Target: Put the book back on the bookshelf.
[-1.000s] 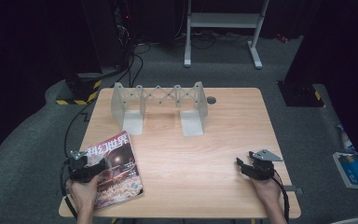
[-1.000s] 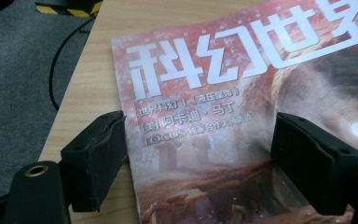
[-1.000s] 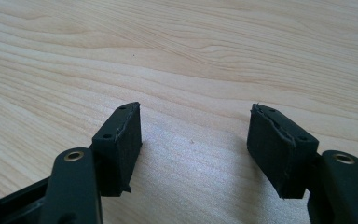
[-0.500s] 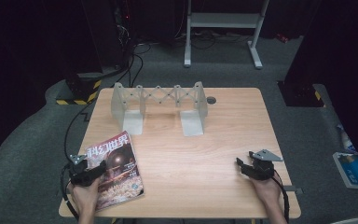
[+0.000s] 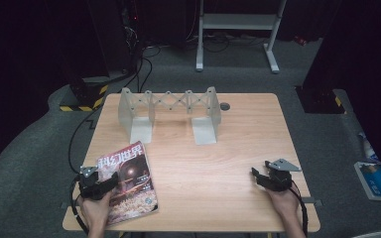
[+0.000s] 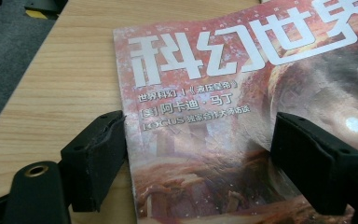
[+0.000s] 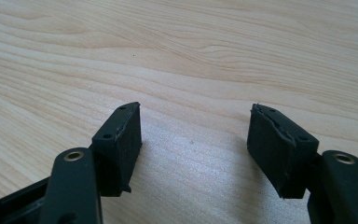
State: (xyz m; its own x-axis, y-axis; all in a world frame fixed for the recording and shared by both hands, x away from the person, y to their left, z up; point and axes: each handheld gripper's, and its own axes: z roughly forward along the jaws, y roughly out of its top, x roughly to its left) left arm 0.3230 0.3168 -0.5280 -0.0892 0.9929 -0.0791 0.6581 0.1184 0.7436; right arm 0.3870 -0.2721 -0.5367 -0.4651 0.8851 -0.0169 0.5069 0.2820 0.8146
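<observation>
A magazine [image 5: 129, 181] with a reddish cover and white Chinese characters lies flat at the table's front left corner. My left gripper [image 5: 99, 184] rests at its left edge, open, with one jaw off the cover and the other over it; the cover [image 6: 223, 121] spreads between the jaws in the left gripper view. My right gripper [image 5: 268, 177] sits low at the front right of the table, open, with bare wood [image 7: 196, 140] between its jaws.
A grey metal expandable rack [image 5: 171, 113] with two end plates stands at the back of the wooden table [image 5: 238, 144]. A small dark round grommet [image 5: 224, 106] lies beside it. A blue-and-white item [image 5: 379, 178] lies on the floor at right.
The left gripper has slid a little toward the front edge along the magazine's left side. The right gripper has stayed put.
</observation>
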